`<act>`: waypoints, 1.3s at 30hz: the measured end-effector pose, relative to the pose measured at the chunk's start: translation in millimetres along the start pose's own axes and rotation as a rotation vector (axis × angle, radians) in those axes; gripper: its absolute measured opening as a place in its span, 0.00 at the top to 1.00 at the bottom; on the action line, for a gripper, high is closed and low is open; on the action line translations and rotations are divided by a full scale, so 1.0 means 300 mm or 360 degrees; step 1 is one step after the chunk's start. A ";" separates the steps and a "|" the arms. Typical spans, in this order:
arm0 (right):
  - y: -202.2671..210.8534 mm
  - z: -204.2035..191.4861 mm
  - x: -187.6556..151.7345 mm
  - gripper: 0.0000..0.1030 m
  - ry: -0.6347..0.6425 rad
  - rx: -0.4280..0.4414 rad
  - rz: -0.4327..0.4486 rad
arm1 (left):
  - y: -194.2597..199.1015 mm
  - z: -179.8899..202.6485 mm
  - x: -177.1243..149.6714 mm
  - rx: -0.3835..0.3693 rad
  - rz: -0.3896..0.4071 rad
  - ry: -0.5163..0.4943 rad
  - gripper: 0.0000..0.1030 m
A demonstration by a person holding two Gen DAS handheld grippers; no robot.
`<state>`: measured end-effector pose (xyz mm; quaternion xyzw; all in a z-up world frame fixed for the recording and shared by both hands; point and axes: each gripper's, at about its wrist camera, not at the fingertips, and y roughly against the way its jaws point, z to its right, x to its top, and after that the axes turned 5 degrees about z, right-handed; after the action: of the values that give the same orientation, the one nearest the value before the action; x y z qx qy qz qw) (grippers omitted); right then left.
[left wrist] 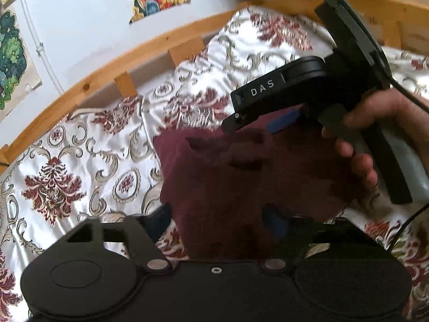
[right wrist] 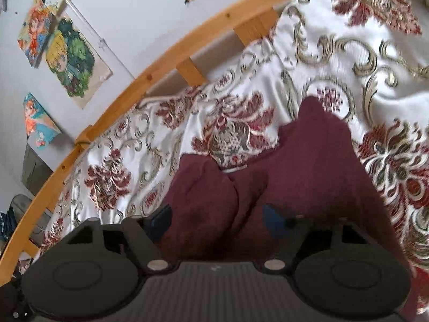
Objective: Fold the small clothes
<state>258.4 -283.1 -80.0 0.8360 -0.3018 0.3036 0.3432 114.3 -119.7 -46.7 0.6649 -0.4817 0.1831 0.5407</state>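
A small maroon garment (left wrist: 228, 177) hangs above the patterned bedspread, held up between both grippers. My left gripper (left wrist: 217, 222) is shut on its near edge, and the cloth covers most of the blue-padded fingers. My right gripper (left wrist: 257, 123) comes in from the upper right in the left wrist view, held by a hand, and is shut on the garment's far edge. In the right wrist view the garment (right wrist: 281, 182) drapes over the right gripper (right wrist: 217, 222) and bunches between its fingers, with two points sticking up.
A white bedspread (left wrist: 80, 161) with red floral and gold scroll patterns covers the bed. A wooden bed rail (left wrist: 107, 67) runs along the far side against a white wall with cartoon posters (right wrist: 72, 61). A black cable (left wrist: 410, 96) trails from the right gripper.
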 end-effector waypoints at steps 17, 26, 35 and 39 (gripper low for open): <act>-0.042 0.012 -0.001 0.85 0.0018 -0.0012 -0.0019 | 0.027 0.052 -0.032 0.0005 0.0034 -0.0187 0.80; 0.080 -0.056 0.065 0.87 0.0320 -0.0068 0.0202 | 0.047 0.097 0.015 -0.0115 0.0144 -0.0231 0.82; 0.193 -0.041 0.099 0.87 0.0486 -0.0215 0.0289 | 0.054 0.171 0.056 -0.0265 0.0259 -0.0323 0.82; 0.224 -0.022 0.091 0.87 0.0518 -0.0279 0.0289 | 0.056 0.199 0.055 -0.0311 0.0273 -0.0357 0.82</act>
<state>225.8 -325.2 -30.4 0.7122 -0.3418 0.4368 0.4302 91.5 -179.6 -45.8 0.5818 -0.6096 0.1057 0.5280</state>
